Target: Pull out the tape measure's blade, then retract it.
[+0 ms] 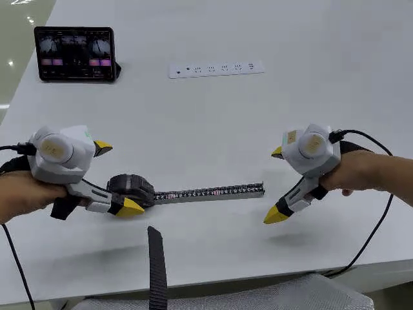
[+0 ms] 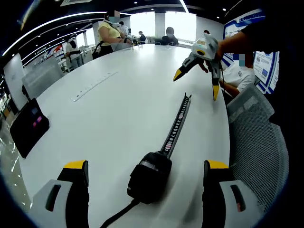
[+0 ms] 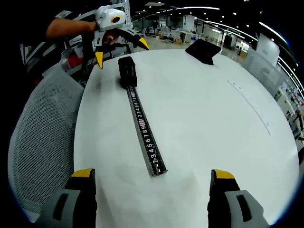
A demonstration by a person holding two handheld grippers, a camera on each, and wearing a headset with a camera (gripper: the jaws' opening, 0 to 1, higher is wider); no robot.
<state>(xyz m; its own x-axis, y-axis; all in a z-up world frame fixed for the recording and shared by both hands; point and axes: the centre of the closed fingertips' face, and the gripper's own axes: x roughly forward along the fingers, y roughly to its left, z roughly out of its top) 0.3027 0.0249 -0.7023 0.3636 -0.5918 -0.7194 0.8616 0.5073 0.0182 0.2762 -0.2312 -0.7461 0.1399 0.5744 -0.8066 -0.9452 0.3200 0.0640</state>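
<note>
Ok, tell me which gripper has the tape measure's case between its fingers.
The left gripper: the black case lies between its open fingers. The right gripper is open too, but sits just past the blade's free end, gripping nothing.

Head view: looking down and forward across the white surface (image 1: 213, 123). Left gripper view: low, close behind the tape measure (image 2: 149, 175), facing 1 o'clock along its blade (image 2: 176, 126). Right gripper view: facing back along that blade, tape measure far at 11 o'clock.
</note>
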